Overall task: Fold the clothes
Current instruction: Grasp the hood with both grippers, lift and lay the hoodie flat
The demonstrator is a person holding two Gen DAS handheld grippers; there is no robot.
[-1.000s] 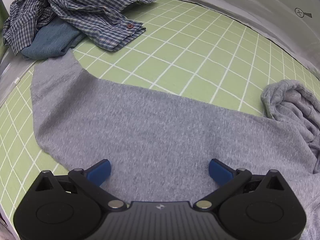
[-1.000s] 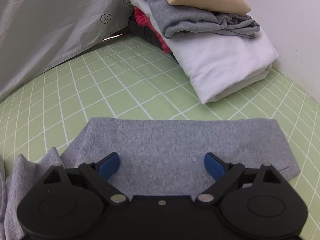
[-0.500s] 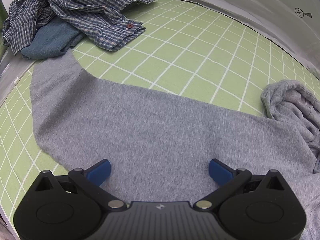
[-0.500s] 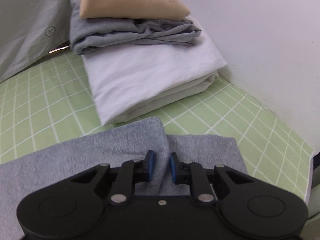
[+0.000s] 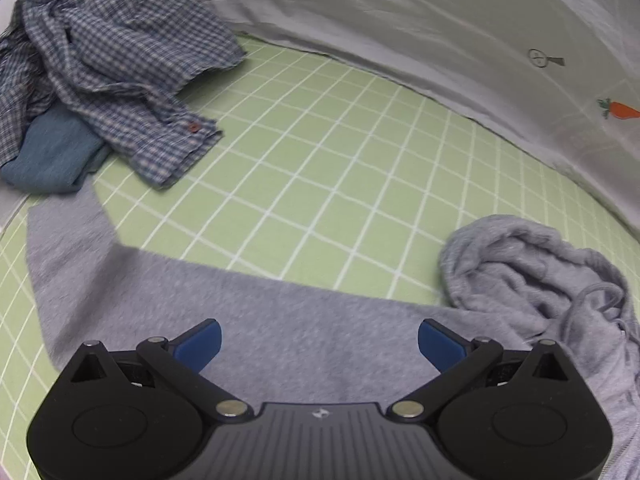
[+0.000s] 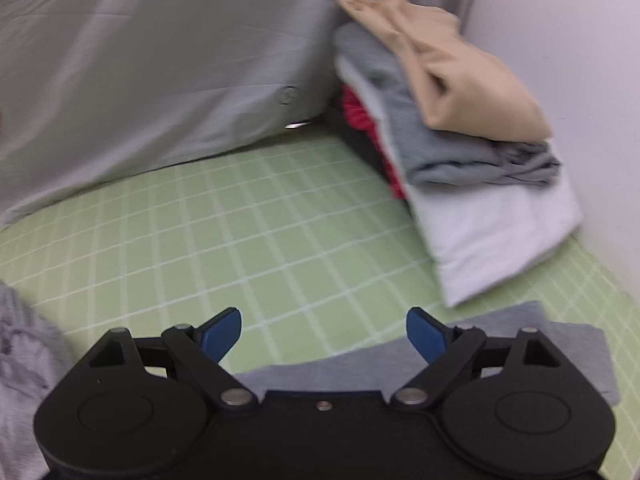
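So, grey hoodie (image 5: 288, 320) spread flat on the green grid mat (image 5: 340, 184), both grippers hanging over it with nothing in them.

Left gripper (image 5: 319, 340) has its jaws wide apart, and the grey fabric runs right under and between the blue fingertips (image 5: 200, 342), with one sleeve stretching off past the left jaw and the bunched-up hood (image 5: 536, 280) with its drawstring sitting just beyond the right jaw. Right gripper (image 6: 323, 334) is spread apart too, mostly bare mat between its jaws, and a folded grey sleeve (image 6: 520, 344) lies under and outside the right jaw. Further out ahead of the left gripper there's a crumpled blue plaid shirt (image 5: 116, 68) on top of something denim-blue (image 5: 52, 152). Ahead of the right jaw on the other side sits a stack of folded clothes (image 6: 472, 184), tan on top, grey and white below, against the wall.
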